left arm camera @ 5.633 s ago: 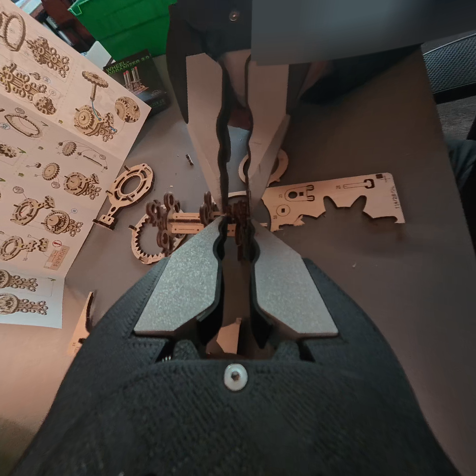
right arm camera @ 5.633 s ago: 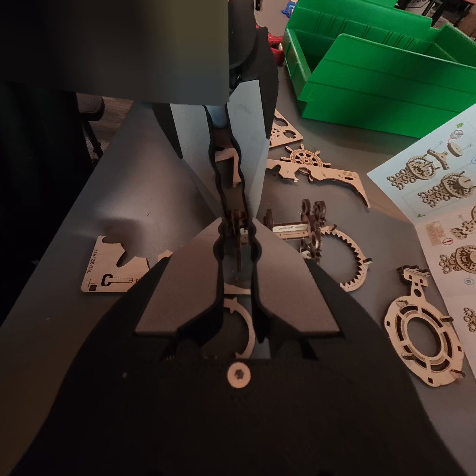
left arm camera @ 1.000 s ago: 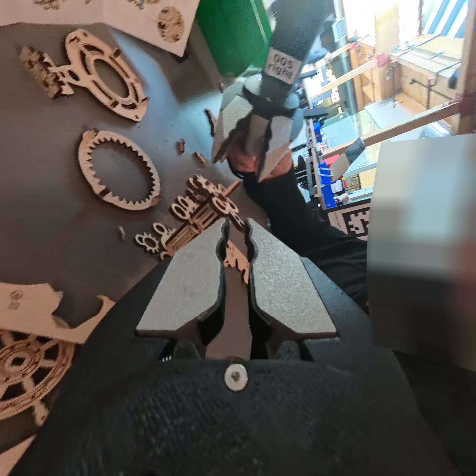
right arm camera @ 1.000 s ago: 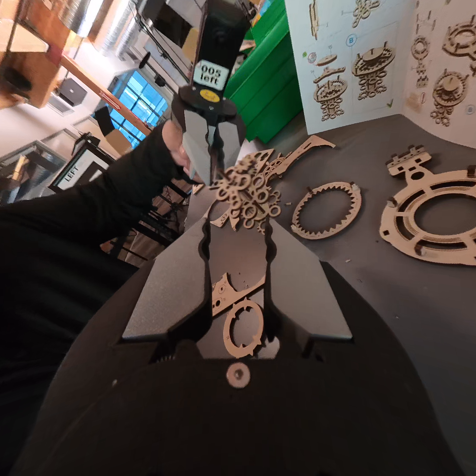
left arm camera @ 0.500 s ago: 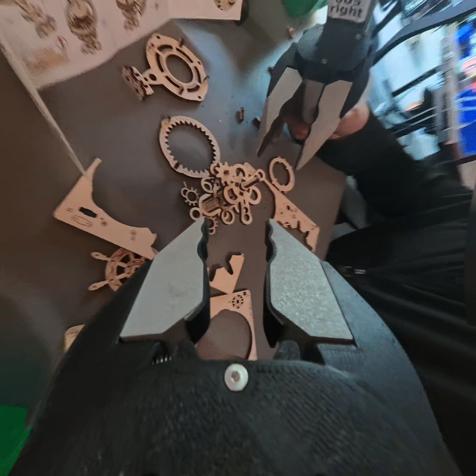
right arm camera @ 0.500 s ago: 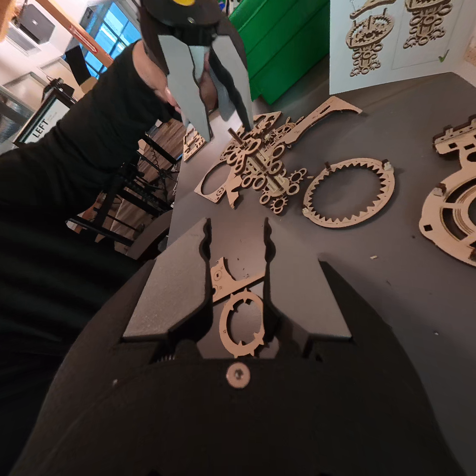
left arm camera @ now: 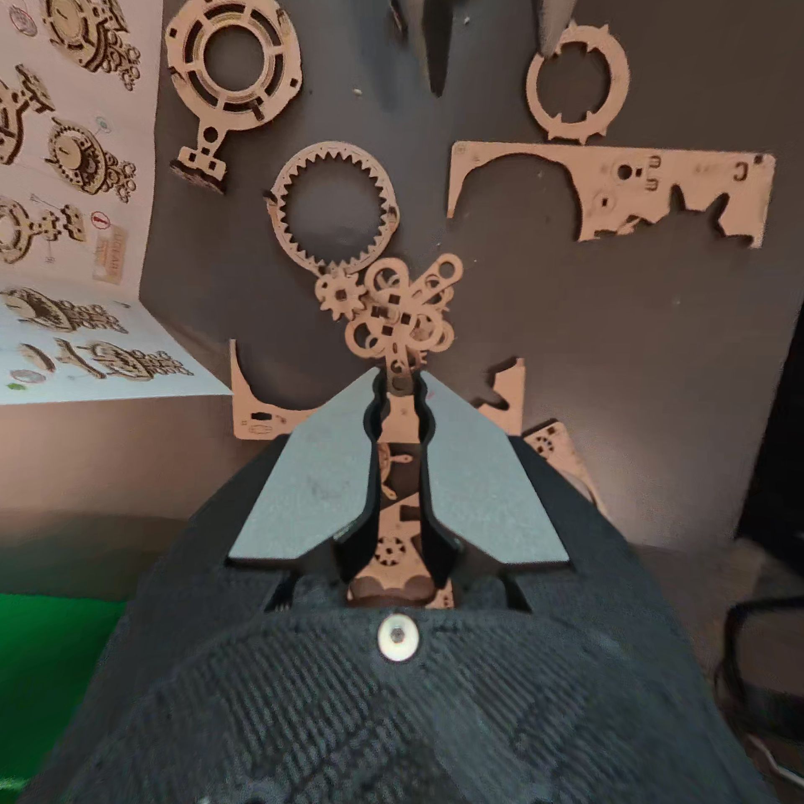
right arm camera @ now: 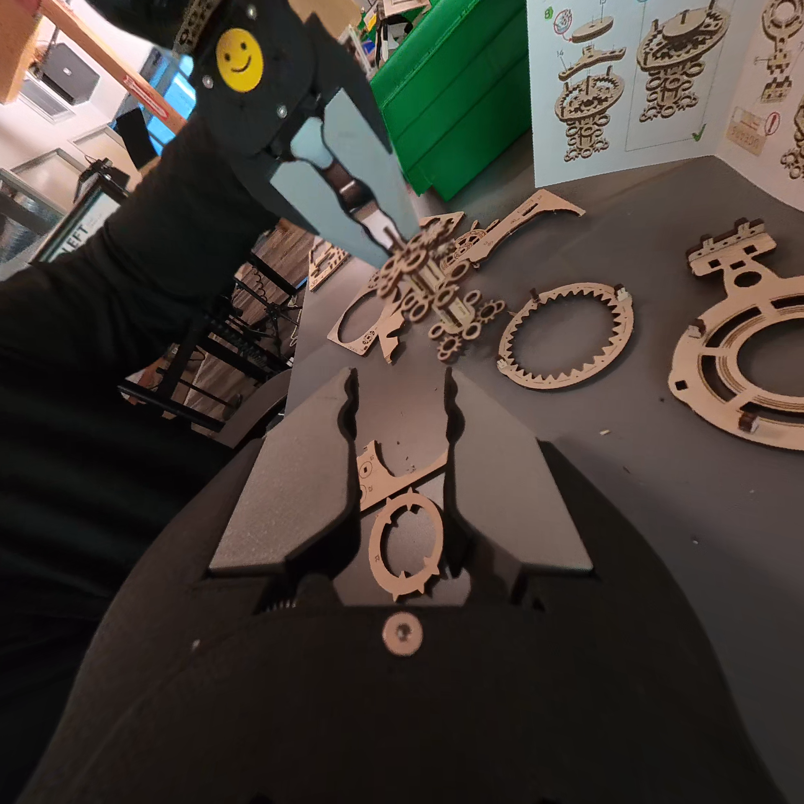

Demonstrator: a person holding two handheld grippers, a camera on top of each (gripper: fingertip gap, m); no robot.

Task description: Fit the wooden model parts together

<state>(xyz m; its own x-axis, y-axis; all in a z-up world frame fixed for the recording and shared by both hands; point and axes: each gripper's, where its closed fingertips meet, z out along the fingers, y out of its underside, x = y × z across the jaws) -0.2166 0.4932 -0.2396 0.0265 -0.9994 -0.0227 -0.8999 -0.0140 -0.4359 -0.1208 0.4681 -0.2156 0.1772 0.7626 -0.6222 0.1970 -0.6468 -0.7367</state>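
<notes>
Gear cluster (left arm camera: 402, 311): pale laser-cut loops and small cogs stacked on a shaft, raised above the counter (left arm camera: 609, 348), just beside the toothed ring (left arm camera: 333, 215). Left gripper (left arm camera: 399, 377) angled downward, fingers clenched on the cluster's shaft end. Right gripper (right arm camera: 398, 380) low over counter, fingers released, empty.

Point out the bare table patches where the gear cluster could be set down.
The widest bare patch of the table lies near the right gripper, below the toothed ring and the large ring frame. Crowded: around the gear cluster in the left gripper, ringed by the toothed ring and cut-out sheets.
</notes>
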